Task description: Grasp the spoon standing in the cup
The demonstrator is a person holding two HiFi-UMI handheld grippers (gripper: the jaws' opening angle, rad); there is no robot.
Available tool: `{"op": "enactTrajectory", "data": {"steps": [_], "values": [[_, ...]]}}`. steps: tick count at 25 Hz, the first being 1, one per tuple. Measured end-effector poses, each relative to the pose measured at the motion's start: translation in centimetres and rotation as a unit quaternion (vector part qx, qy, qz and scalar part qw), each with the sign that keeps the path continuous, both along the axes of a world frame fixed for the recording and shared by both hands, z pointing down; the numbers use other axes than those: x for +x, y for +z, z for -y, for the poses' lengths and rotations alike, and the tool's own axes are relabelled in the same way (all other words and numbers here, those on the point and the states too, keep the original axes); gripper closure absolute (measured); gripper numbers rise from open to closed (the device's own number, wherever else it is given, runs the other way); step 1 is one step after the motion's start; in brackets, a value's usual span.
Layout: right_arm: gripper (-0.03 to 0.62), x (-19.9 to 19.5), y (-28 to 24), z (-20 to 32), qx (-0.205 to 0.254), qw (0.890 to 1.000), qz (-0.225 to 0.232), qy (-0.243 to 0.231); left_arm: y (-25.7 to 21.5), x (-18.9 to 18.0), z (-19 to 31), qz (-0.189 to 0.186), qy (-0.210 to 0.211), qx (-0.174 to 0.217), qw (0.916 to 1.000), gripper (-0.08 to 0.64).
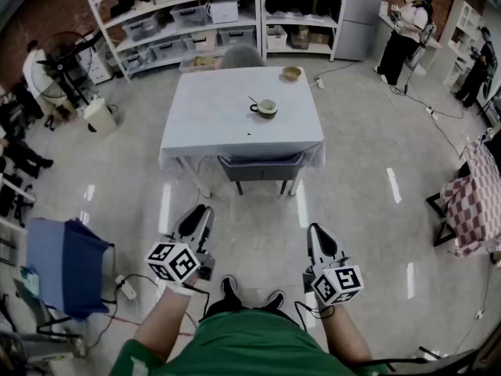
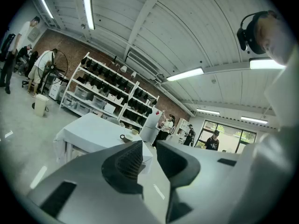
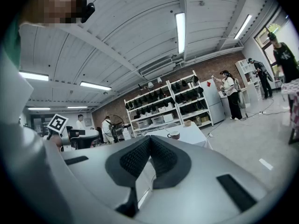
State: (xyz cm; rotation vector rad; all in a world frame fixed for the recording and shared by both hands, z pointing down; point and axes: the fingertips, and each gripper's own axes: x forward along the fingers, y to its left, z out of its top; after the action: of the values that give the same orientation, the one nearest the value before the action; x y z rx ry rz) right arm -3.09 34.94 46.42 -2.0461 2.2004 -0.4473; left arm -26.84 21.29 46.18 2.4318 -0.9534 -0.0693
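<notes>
A dark cup (image 1: 268,108) stands on the white-clothed table (image 1: 211,120) far ahead of me, with a spoon (image 1: 254,100) leaning out of it to the left. Both grippers hang low over the floor, well short of the table. My left gripper (image 1: 196,216) has its jaws apart with nothing between them (image 2: 149,146). My right gripper (image 1: 319,235) has its tips touching and holds nothing (image 3: 150,141). The cup shows small and distant in the left gripper view (image 2: 125,137) and in the right gripper view (image 3: 174,135).
A small tan bowl (image 1: 292,73) sits at the table's far right corner. A chair (image 1: 258,167) is tucked under the near edge. White shelving (image 1: 219,14) lines the back wall. People stand at the right and left, and cables run across the floor. A blue chair (image 1: 66,265) stands at my left.
</notes>
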Motion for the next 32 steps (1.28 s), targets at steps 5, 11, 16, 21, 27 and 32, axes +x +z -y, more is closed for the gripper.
{"op": "enactTrajectory", "data": {"steps": [5, 11, 16, 21, 27, 32], "values": [[0.571, -2.2, 0.4, 1.8, 0.009, 1.0, -0.018, 0.006, 0.1, -2.4, 2.7, -0.012, 0.001, 0.018, 0.9998, 0.457], [0.571, -4.8, -2.4, 4.0, 0.016, 0.998, -0.043, 0.03, -1.0, -4.9, 6.2, -0.029, 0.015, 0.023, 0.9992, 0.459], [0.57, -6.7, -3.5, 5.1, 0.021, 0.995, -0.067, 0.066, -1.2, -7.1, 8.8, -0.046, 0.031, 0.032, 0.9979, 0.459], [0.57, -8.3, -4.5, 7.7, 0.022, 0.991, -0.093, 0.091, -1.3, -8.0, 12.3, -0.06, 0.052, 0.036, 0.9961, 0.459], [0.571, -7.6, -7.4, 11.3, 0.043, 0.987, -0.118, 0.102, -3.2, -6.2, 15.2, -0.065, 0.079, 0.071, 0.9921, 0.459], [0.571, -5.7, -7.6, 13.6, 0.059, 0.988, -0.106, 0.094, -3.0, -4.4, 16.2, -0.061, 0.079, 0.082, 0.9916, 0.459]]}}
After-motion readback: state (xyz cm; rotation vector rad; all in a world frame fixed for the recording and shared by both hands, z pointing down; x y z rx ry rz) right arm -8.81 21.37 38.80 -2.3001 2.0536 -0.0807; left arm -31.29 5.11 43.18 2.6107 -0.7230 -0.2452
